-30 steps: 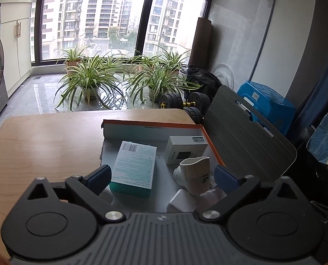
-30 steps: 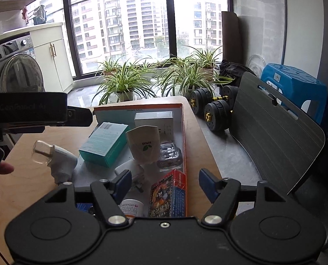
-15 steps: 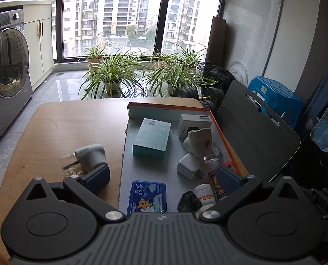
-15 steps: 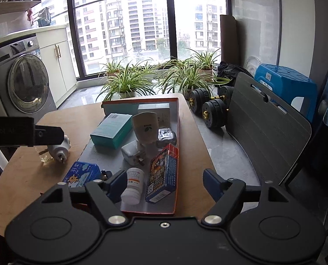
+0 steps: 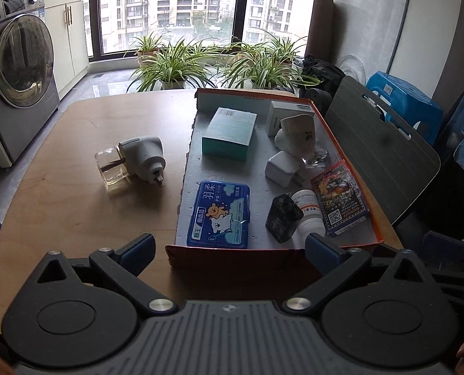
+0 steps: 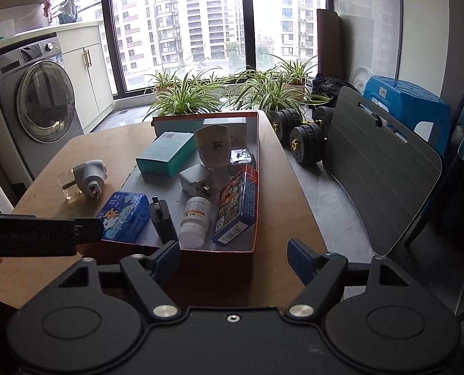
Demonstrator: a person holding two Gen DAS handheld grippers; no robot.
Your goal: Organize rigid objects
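An orange-rimmed cardboard box (image 5: 207, 261) on the wooden table (image 5: 76, 193) holds a teal carton (image 5: 229, 132), a blue tin (image 5: 219, 214), a white charger (image 5: 283, 168), a black adapter (image 5: 282, 217), a pill bottle (image 5: 308, 209) and a card pack (image 5: 338, 200). A white plug-in vaporizer with a glass bottle (image 5: 132, 159) lies on the table left of the box. My left gripper (image 5: 230, 248) is open and empty at the box's near wall. My right gripper (image 6: 235, 257) is also open and empty before the box (image 6: 219, 262), with the vaporizer (image 6: 82, 179) off to its left.
A dark chair back (image 5: 378, 156) stands just right of the table. Dumbbells (image 6: 303, 140), a blue stool (image 6: 407, 100) and potted plants (image 6: 185, 100) fill the floor beyond. A washing machine (image 5: 16, 72) is at the left. The left gripper's body (image 6: 29, 237) crosses the right view's left edge.
Both grippers have drawn back from over the box to its near wall, so the whole box now shows. The right jaws have widened a little. The vaporizer lies on the table.
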